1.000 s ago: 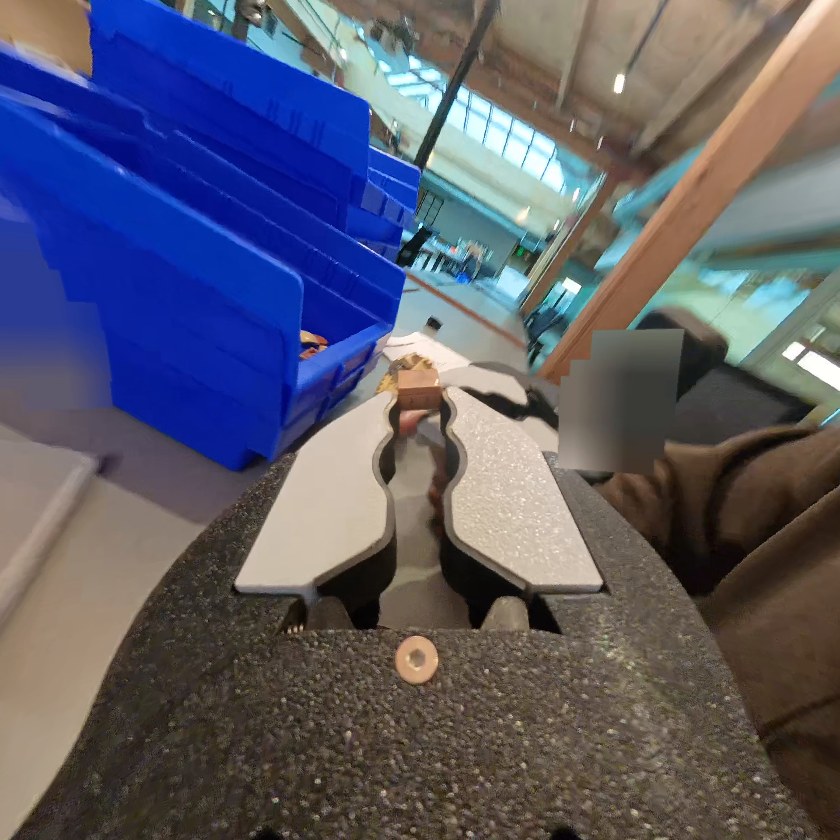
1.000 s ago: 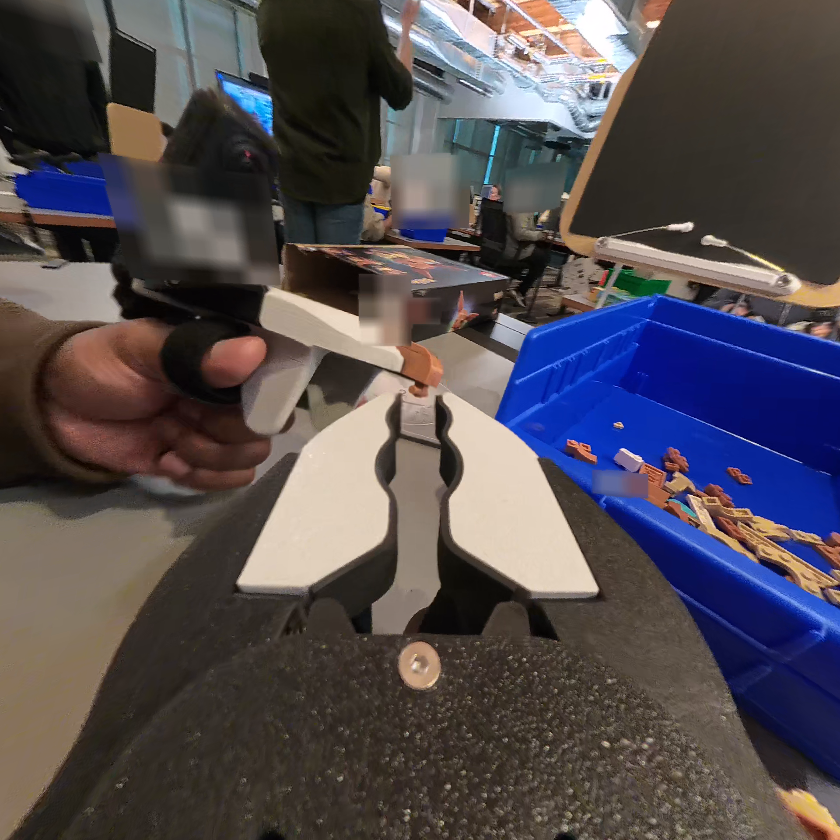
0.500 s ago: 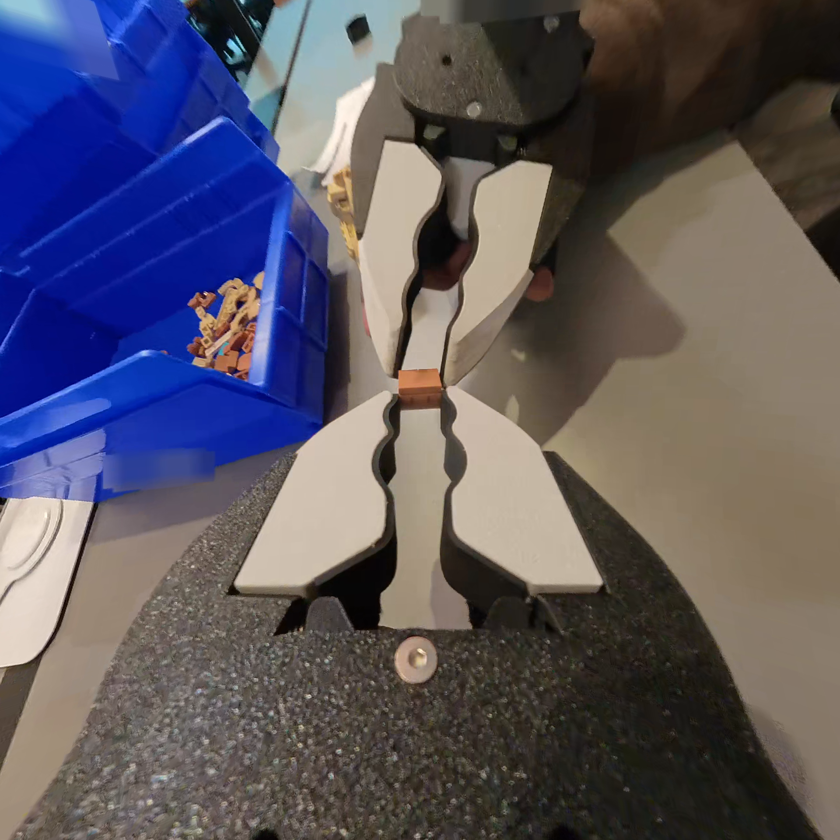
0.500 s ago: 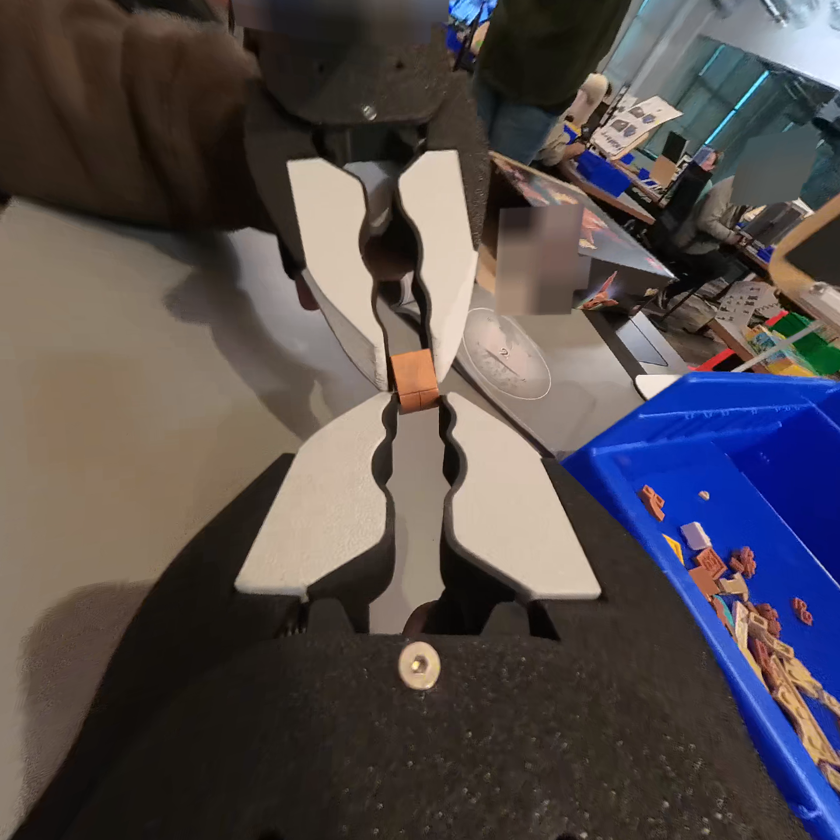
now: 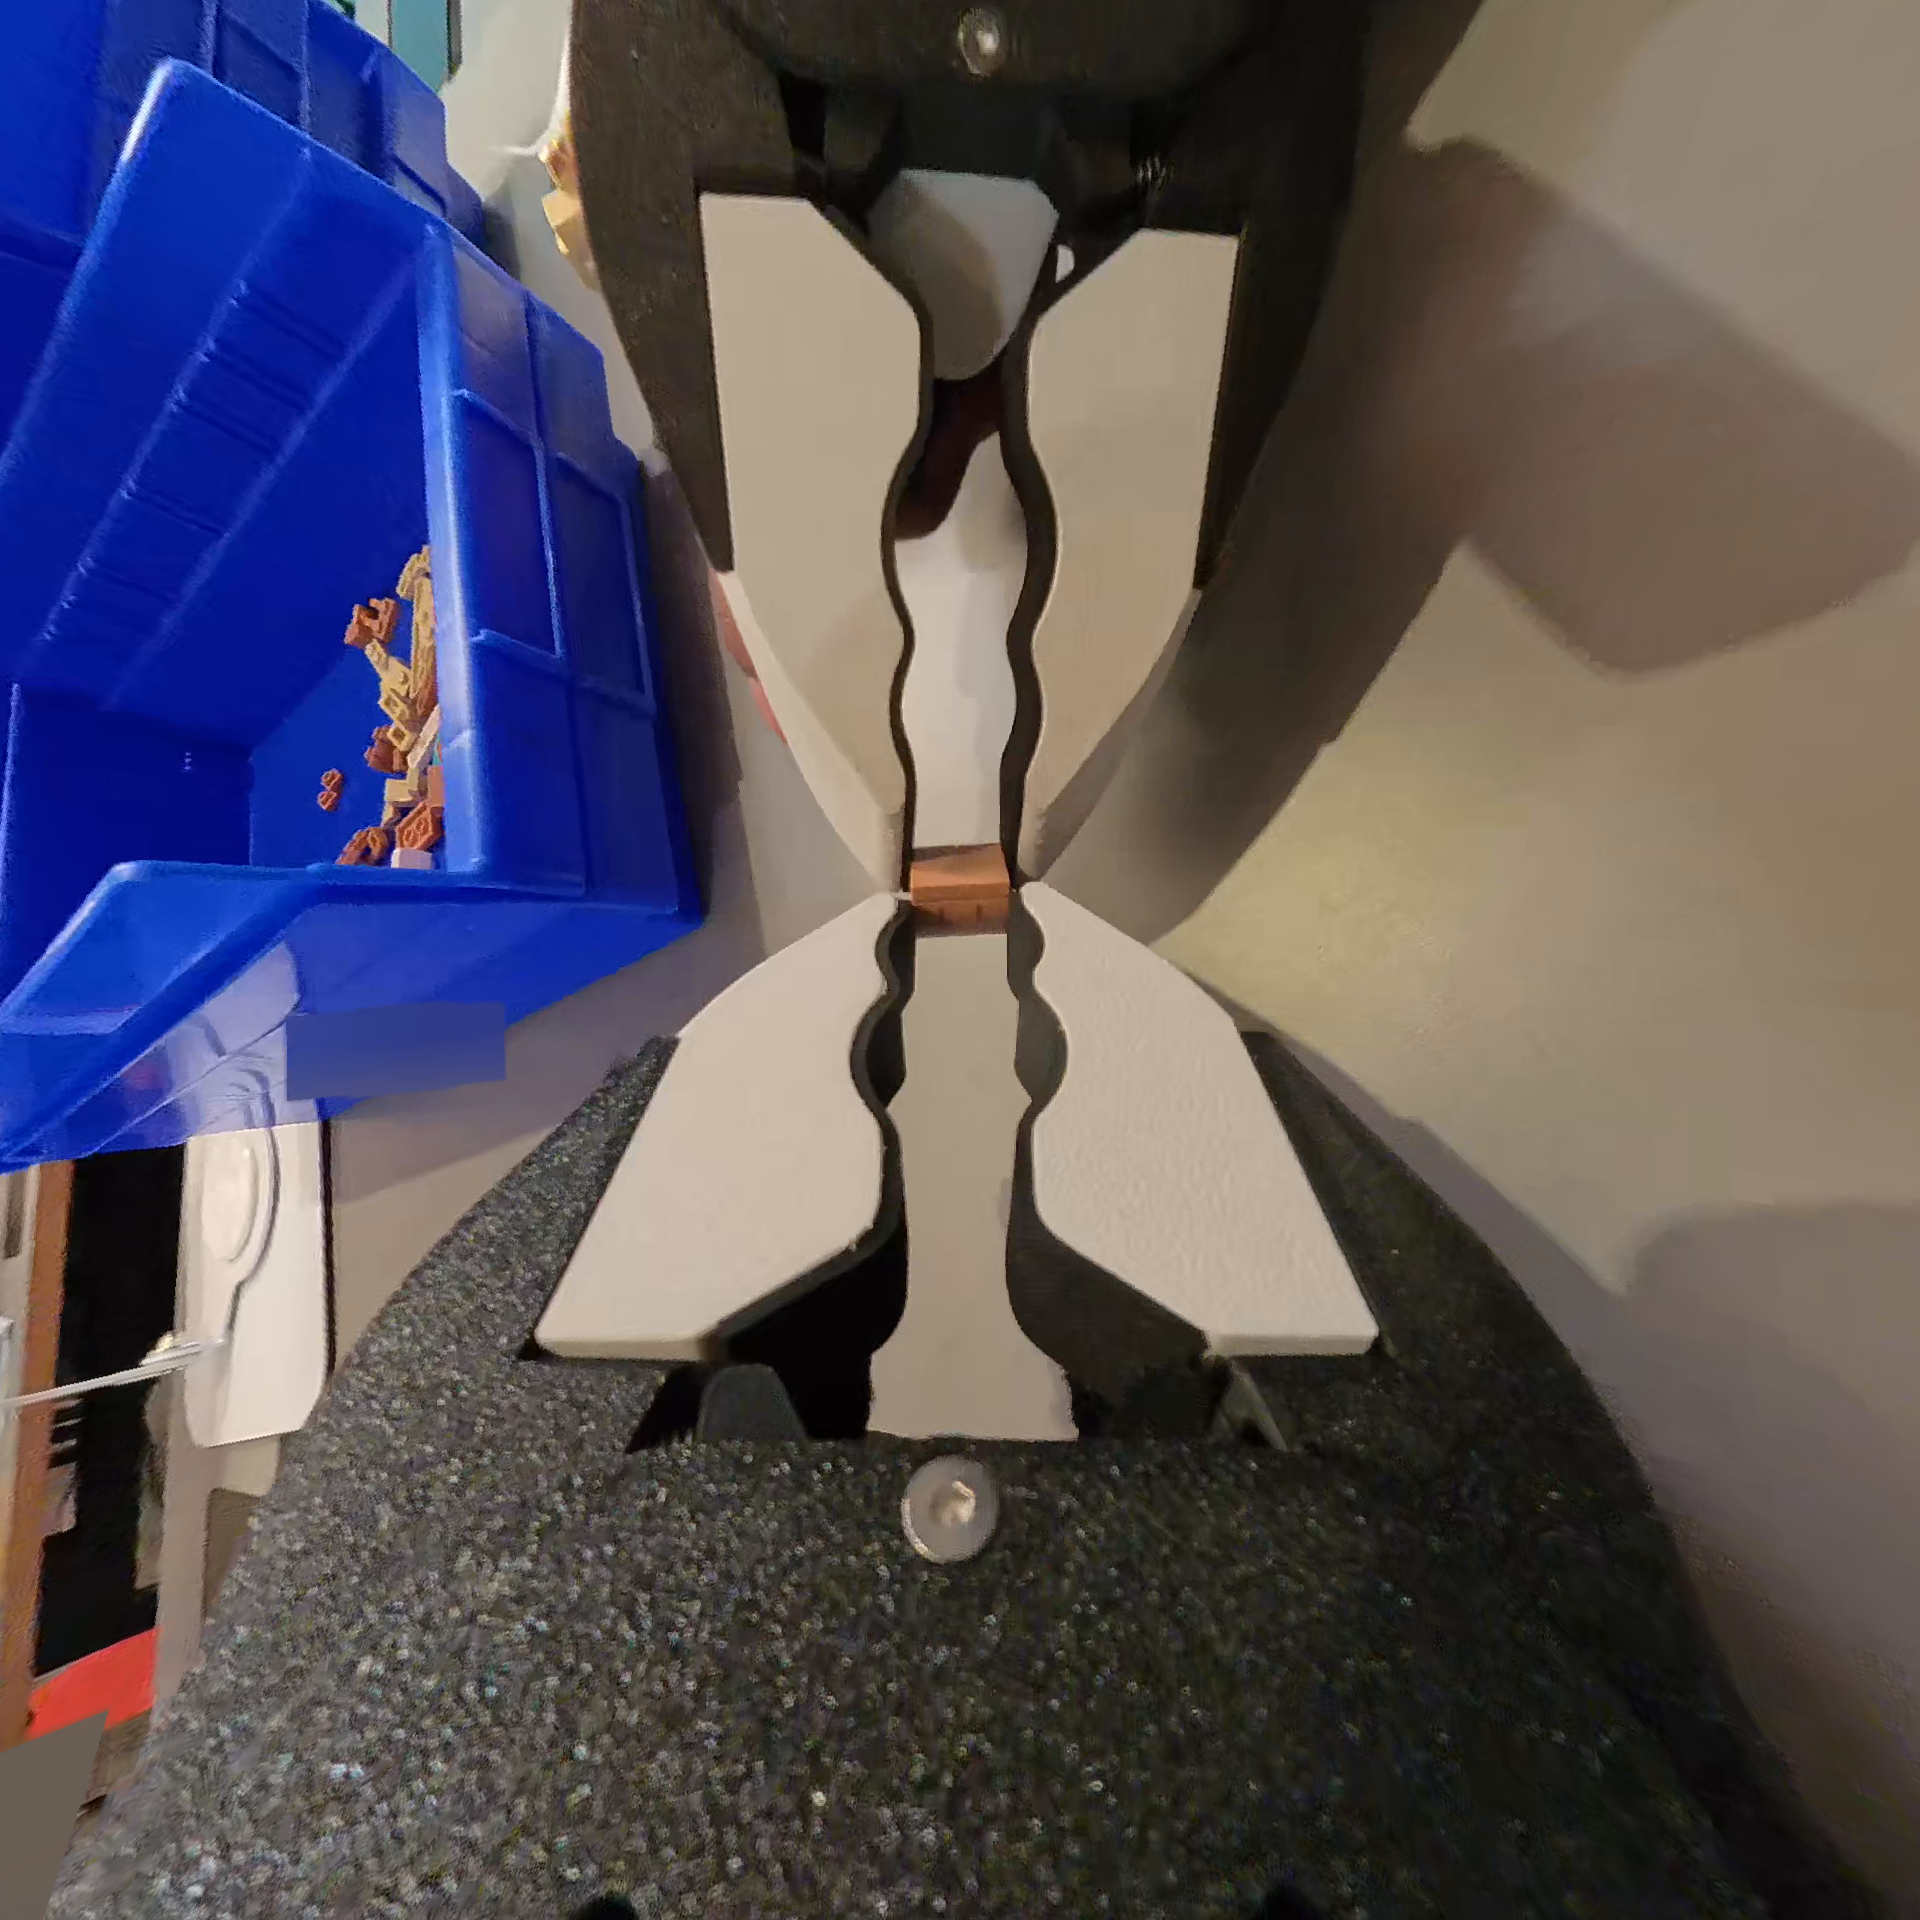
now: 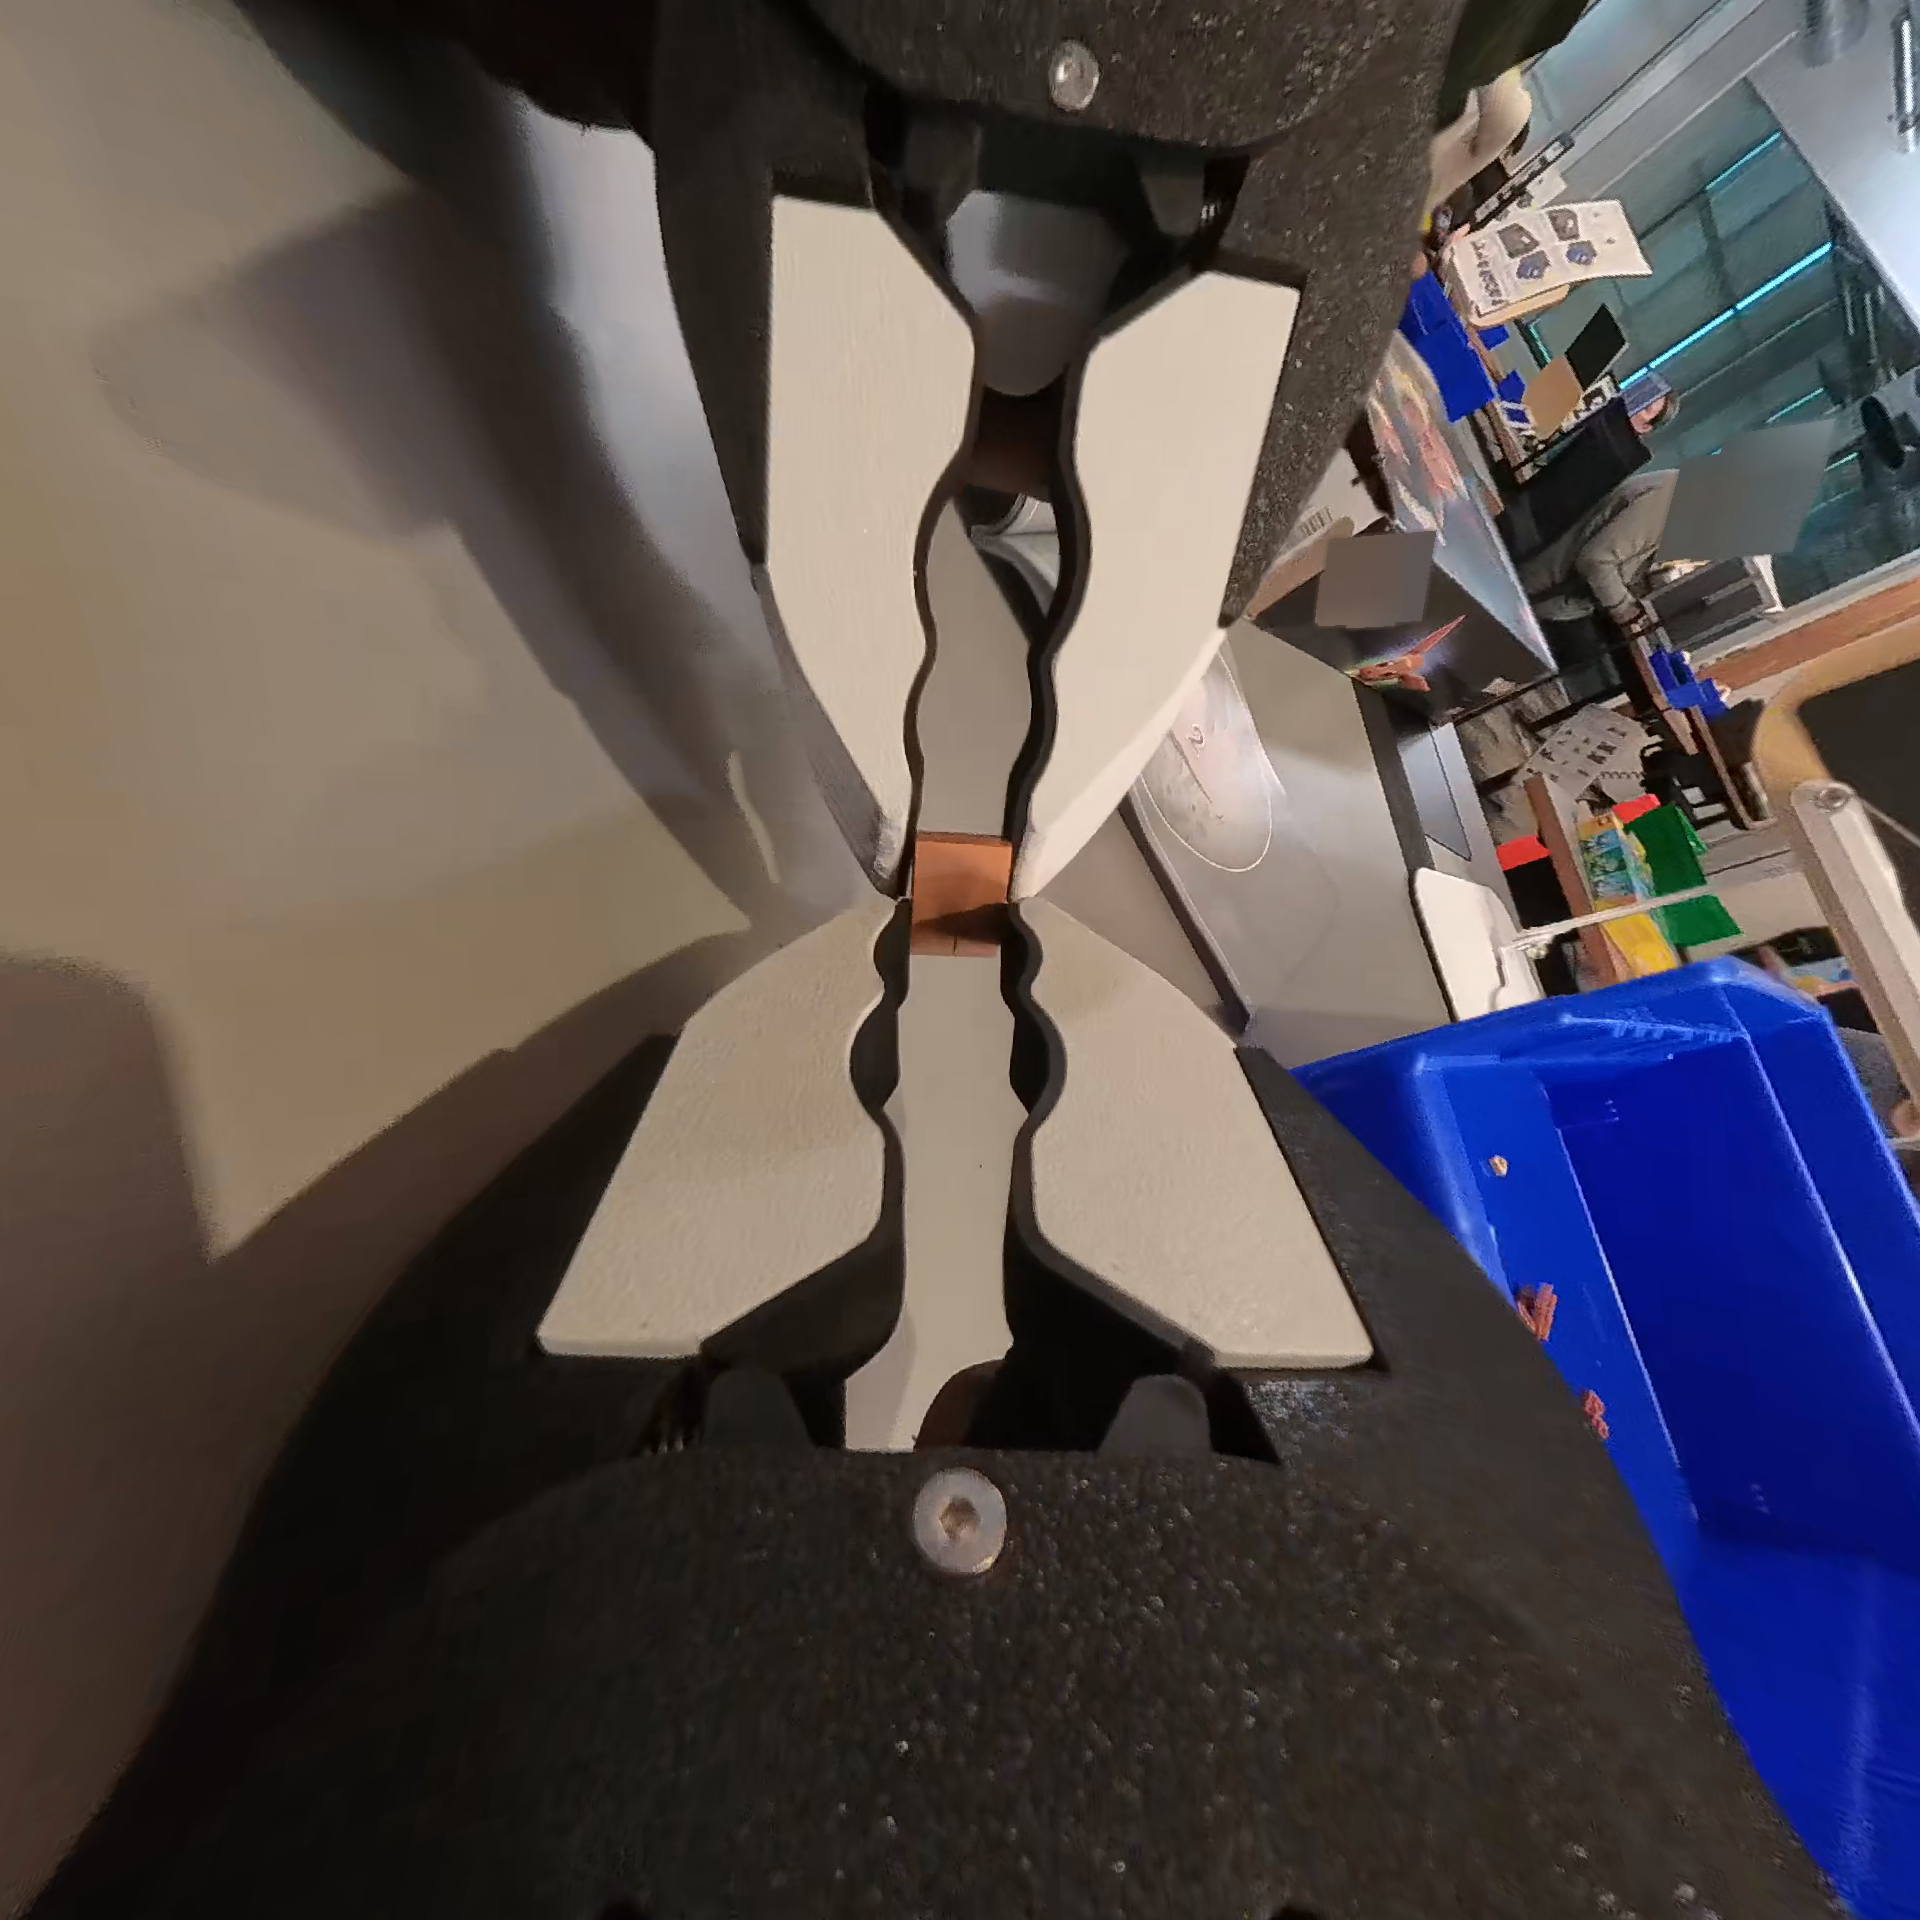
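1. Left hand-held gripper (image 5: 958,920): pale grey fingers (image 5: 774,1122) clamped on a small reddish-brown brick piece (image 5: 958,891), both tips pressed against its sides, held above the grey bench (image 5: 1558,935).
2. Right hand-held gripper (image 6: 956,920): fingers (image 6: 1153,1143) likewise closed tight on a brown brick piece (image 6: 958,883), tips against its two sides.
3. Seen in each wrist view: the other hand-held gripper directly opposite, pointing tip to tip, its fingertips just beyond the brown piece and nearly touching the near gripper's tips.
4. Brown material between the four fingertips: a lighter upper face and a darker lower part with a seam visible; whether one piece or two joined pieces, cannot tell.
5. Left of the left gripper: a blue plastic bin (image 5: 312,935) on the bench, tilted in the view, with a scatter of small brown, tan and white bricks (image 5: 400,727) gathered along one inner wall.
6. Lower right in the right wrist view: a blue bin (image 6: 1662,1195), near the gripper body, with a few small reddish pieces (image 6: 1538,1309) visible inside.
7. Behind the right gripper's tips: a clear round plate (image 6: 1216,800) lying on the bench, and a dark printed box (image 6: 1455,582) farther back.
8. Background at far right: shelving, blue bins and a seated person (image 6: 1621,530), well apart from the grippers.
9. Soft shadows of both grippers on the bench surface.
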The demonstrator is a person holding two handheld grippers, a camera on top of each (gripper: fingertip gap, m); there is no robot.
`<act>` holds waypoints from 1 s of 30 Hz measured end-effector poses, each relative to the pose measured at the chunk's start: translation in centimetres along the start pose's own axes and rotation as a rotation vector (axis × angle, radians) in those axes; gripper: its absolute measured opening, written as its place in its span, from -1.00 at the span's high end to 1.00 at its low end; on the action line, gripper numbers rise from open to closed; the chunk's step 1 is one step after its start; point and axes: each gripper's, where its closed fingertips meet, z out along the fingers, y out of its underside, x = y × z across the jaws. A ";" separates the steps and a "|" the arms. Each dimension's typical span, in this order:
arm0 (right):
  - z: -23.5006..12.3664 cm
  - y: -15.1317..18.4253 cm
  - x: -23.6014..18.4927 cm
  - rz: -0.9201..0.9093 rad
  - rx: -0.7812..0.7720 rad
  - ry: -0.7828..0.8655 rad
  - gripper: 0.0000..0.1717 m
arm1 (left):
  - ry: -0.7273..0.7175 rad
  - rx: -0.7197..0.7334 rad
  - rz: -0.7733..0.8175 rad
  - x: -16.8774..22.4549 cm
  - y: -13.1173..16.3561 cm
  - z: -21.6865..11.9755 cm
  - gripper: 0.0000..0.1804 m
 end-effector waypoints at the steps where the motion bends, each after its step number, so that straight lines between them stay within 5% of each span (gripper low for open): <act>1: 0.1 0.2 -0.1 -0.015 -0.010 0.001 0.81 | -0.003 -0.007 0.013 0.1 0.2 0.2 0.81; 8: -0.4 0.4 0.1 0.062 0.044 0.026 0.81 | -0.062 0.121 0.012 -0.3 -0.4 0.4 0.81; 30: -3.0 -2.0 2.8 0.325 0.251 0.203 0.81 | 0.019 0.573 -0.504 -2.5 -3.3 -1.8 0.81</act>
